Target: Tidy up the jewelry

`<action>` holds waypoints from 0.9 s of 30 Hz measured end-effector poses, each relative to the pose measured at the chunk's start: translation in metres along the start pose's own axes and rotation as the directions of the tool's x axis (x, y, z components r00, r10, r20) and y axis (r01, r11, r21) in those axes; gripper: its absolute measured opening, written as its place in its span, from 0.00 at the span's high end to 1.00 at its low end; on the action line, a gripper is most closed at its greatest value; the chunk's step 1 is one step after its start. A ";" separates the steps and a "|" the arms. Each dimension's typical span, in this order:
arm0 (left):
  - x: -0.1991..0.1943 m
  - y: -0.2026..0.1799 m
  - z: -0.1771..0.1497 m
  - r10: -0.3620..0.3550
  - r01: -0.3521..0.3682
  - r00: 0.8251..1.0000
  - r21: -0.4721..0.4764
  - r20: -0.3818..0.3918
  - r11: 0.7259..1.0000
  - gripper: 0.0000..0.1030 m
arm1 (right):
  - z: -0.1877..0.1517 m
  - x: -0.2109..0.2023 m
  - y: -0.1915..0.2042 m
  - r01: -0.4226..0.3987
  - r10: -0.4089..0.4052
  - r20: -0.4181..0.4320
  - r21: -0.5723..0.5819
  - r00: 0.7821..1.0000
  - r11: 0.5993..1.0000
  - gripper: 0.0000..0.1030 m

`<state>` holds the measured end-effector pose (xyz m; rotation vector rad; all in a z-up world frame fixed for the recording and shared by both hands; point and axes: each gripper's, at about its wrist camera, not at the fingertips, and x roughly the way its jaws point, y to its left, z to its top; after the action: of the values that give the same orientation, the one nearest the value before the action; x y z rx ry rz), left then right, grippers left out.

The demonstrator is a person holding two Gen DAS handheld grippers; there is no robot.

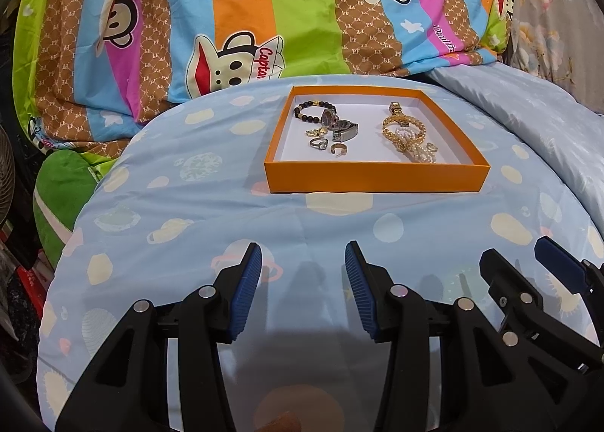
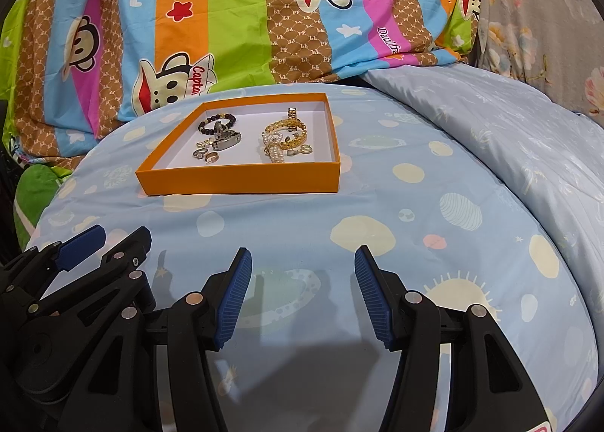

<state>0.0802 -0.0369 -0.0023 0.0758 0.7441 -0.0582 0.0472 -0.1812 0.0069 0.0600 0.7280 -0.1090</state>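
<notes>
Jewelry lies gathered in a shallow orange cardboard box with a white floor (image 1: 377,177), which serves as my landmark and rests on a light blue bedspread printed with pale planets (image 1: 226,228). Inside the box, toward its left half, I see a dark beaded bracelet (image 1: 307,109) touching a grey metal wristwatch (image 1: 339,126); nearer the front wall of the box lie three small rings (image 1: 319,143), close together. In the right half of the box a gold chain-link watch (image 1: 400,122) overlaps a white pearl strand (image 1: 421,152). Behind the box stands a striped quilt with cartoon monkey faces (image 1: 226,17); to the right of the box a plain pale blue duvet (image 2: 490,122) is bunched up.

My left gripper (image 1: 304,288) hovers over the bedspread in front of the box, well apart from it, blue ribbed pads (image 1: 247,292) standing apart with nothing between them. My right gripper (image 2: 304,296) hovers in front of the box and slightly to its right, pads likewise apart and empty. Each gripper appears at the edge of the other's view, the two side by side. All the jewelry sits within the box walls; none lies on the bedspread.
</notes>
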 end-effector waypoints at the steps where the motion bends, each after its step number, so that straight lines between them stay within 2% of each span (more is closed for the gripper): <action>1: 0.000 0.001 0.000 0.000 0.000 1.000 0.000 0.000 1.000 0.57 | 0.000 0.000 0.000 0.000 0.000 0.000 0.000 1.000 1.000 0.45; 14: 0.001 0.000 0.001 -0.012 0.012 1.000 -0.003 -0.005 1.000 0.57 | 0.000 0.000 0.000 -0.001 0.001 -0.002 -0.003 1.000 1.000 0.45; 20: -0.002 0.005 0.001 -0.007 0.007 1.000 -0.023 0.003 1.000 0.44 | -0.003 0.001 -0.002 -0.002 0.002 -0.003 0.009 1.000 1.000 0.45; 27: -0.001 0.004 0.001 0.011 -0.011 1.000 -0.024 -0.001 1.000 0.44 | -0.004 0.001 -0.003 0.001 -0.001 -0.005 0.002 1.000 1.000 0.45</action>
<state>0.0808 -0.0330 -0.0008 0.0573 0.7455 -0.0385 0.0455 -0.1836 0.0032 0.0621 0.7330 -0.1109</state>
